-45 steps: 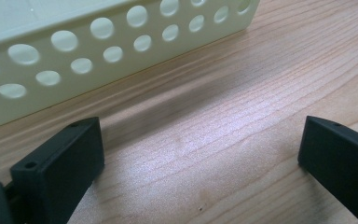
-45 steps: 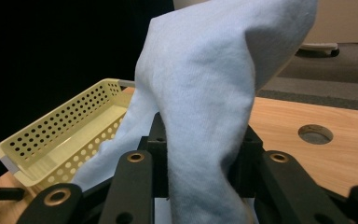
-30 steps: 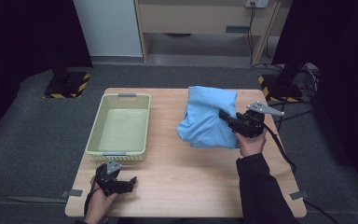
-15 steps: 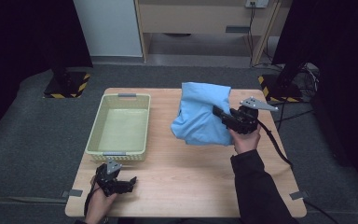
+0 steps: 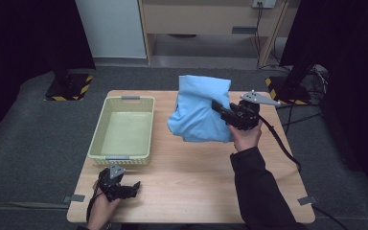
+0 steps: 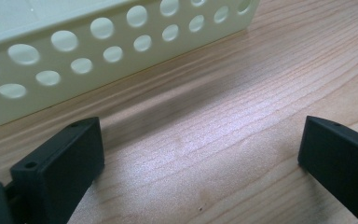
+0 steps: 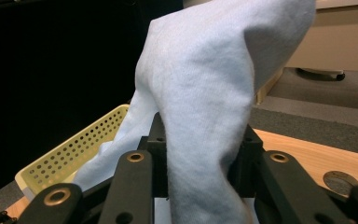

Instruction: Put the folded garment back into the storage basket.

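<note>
A light blue cloth (image 5: 199, 110) hangs lifted above the right half of the wooden table (image 5: 196, 187). My right gripper (image 5: 223, 111) is shut on its right edge, and in the right gripper view the cloth (image 7: 205, 98) rises between the black jaws and drapes over them. The pale yellow perforated basket (image 5: 122, 130) stands on the table's left part. My left gripper (image 5: 133, 188) rests on the table near the front left corner, just in front of the basket, and its fingers (image 6: 60, 163) stand wide apart over bare wood with nothing between them.
The basket wall (image 6: 98, 42) runs close ahead of the left gripper. A cable (image 5: 280, 143) trails from the right gripper across the table's right side. A wooden cabinet (image 5: 211, 19) and dark curtains stand beyond the table.
My right gripper has lifted the blue cloth and carried it a little leftward, so that it hangs higher. The left gripper has stayed where it was.
</note>
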A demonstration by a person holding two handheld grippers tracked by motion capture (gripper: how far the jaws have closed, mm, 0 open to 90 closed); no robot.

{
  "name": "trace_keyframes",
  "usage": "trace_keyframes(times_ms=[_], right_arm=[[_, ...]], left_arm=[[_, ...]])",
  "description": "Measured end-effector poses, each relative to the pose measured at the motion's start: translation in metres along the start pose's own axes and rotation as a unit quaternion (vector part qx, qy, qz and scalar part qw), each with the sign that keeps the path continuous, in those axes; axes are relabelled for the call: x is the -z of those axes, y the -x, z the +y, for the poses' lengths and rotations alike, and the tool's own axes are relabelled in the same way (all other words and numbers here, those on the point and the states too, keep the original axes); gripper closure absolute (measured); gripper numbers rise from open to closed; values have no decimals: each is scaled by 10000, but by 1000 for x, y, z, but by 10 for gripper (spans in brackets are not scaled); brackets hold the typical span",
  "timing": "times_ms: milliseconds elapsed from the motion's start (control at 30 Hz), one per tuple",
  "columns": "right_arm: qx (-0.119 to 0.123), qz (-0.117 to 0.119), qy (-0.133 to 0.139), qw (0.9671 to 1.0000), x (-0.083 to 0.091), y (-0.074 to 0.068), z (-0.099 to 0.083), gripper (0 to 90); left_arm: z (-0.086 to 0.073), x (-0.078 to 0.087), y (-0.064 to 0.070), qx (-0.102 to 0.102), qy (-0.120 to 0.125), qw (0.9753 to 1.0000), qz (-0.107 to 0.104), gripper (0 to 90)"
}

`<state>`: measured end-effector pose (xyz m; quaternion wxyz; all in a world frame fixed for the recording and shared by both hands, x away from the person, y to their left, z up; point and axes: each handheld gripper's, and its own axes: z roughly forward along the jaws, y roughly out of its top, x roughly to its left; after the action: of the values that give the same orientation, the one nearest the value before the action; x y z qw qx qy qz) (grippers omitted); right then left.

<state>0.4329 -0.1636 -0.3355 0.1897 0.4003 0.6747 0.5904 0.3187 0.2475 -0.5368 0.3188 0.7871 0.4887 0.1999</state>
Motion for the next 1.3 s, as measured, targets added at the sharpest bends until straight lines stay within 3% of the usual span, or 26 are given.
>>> trace_keyframes(times_ms=[633, 1300], right_arm=[[22, 91, 26, 10000, -17, -17, 12, 672], [-31, 402, 41, 9992, -49, -49, 21, 670]], left_arm=[[0, 0, 0, 0, 0, 10000, 1, 0], [0, 0, 0, -1, 0, 10000, 1, 0]])
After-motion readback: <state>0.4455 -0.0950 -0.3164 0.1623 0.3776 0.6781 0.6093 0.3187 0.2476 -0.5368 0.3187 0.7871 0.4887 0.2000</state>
